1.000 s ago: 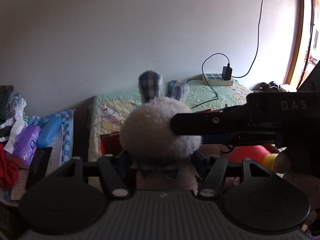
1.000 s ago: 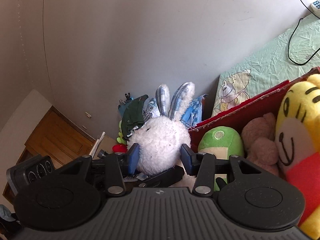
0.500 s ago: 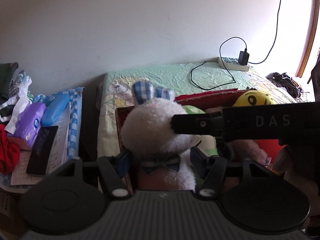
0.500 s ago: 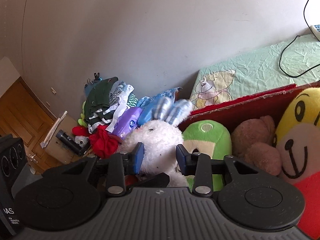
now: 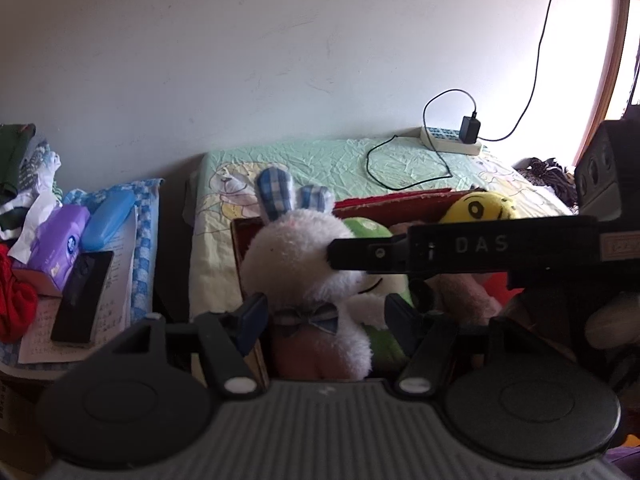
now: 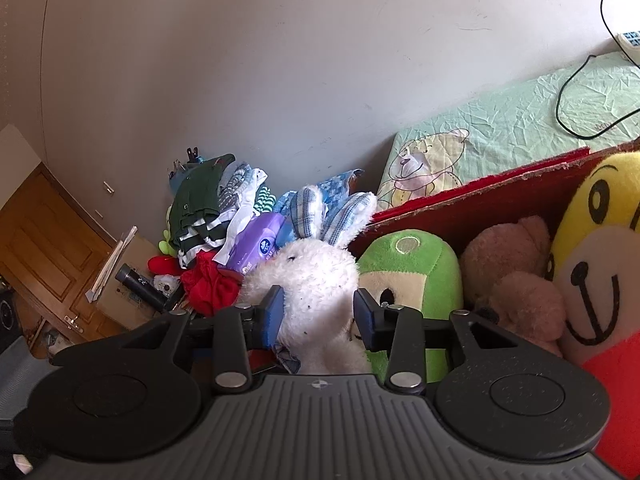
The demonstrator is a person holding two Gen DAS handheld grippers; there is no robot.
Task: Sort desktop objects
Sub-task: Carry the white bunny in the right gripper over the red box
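A white plush rabbit (image 5: 296, 256) with blue plaid ears and a bow tie sits upright at the left end of the red box (image 5: 400, 200), against a green plush (image 5: 368, 226). My left gripper (image 5: 325, 316) is shut on its body at the bow tie. One finger (image 5: 460, 248) of the right gripper crosses from the right and presses on the rabbit's head. In the right wrist view my right gripper (image 6: 318, 316) is shut on the rabbit (image 6: 316, 276), whose lower part is hidden. The red box (image 6: 480, 200) also holds the green plush (image 6: 408, 264), a brown bear (image 6: 516, 276) and a yellow plush (image 6: 600, 260).
Left of the box lie a purple tissue pack (image 5: 60, 240), a blue case (image 5: 108, 220) and a black phone (image 5: 82, 296) on papers. A clothes pile (image 6: 208, 208) and red cloth (image 6: 208, 284) sit further left. A power strip (image 5: 448, 140) with cables rests on the green sheet (image 5: 320, 160).
The rabbit has come down from in front of the wall to the left end of the red box, both grippers moving with it. The right jaws have narrowed slightly.
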